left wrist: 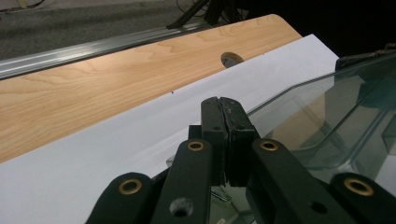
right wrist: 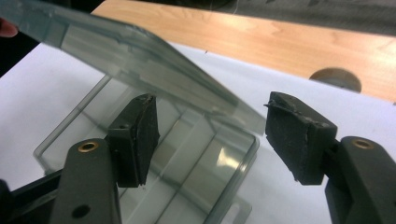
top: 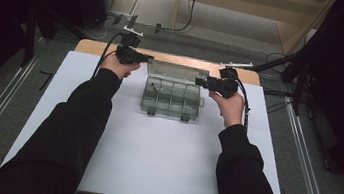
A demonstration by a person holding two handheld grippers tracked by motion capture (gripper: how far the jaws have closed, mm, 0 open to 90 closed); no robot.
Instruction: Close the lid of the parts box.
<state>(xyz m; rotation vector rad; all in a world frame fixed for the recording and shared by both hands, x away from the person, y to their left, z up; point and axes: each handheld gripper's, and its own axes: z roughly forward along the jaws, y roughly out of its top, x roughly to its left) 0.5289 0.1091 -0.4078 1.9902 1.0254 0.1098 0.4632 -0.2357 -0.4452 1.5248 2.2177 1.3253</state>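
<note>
Clear organiser box [top: 172, 102] with hinged lid [top: 177, 71], on the white sheet [top: 153, 150] over the wooden tabletop [top: 96, 46]. Lay toward the far edge of the sheet, between the two grippers, with the lid raised and tilted over the empty-looking compartments. Chief hazard, as judged: lid dropping shut or flopping backward, caused by no firm support on the right side and an uncertain hold on the left. Second hazard: whole box dragged or tipped on the smooth sheet, caused by any pull on the lid with nothing pinning the base. Third: lid edge struck by a pad rather than caught, caused by closing off-centre. Right gripper [top: 198, 82] stood at the lid's right end, jaws spread wide; in the right gripper view [right wrist: 212, 135] the lid's corner sat in the gap, apart from both pads [right wrist: 144, 126], with the box's end wall below. Left gripper [top: 147, 57] stood at the lid's left rear corner, jaws pressed together with no gap visible at their tips [left wrist: 226, 135]; lid edge ran up to them from the side, but whether nipped between them or merely touching could not be told.
</note>
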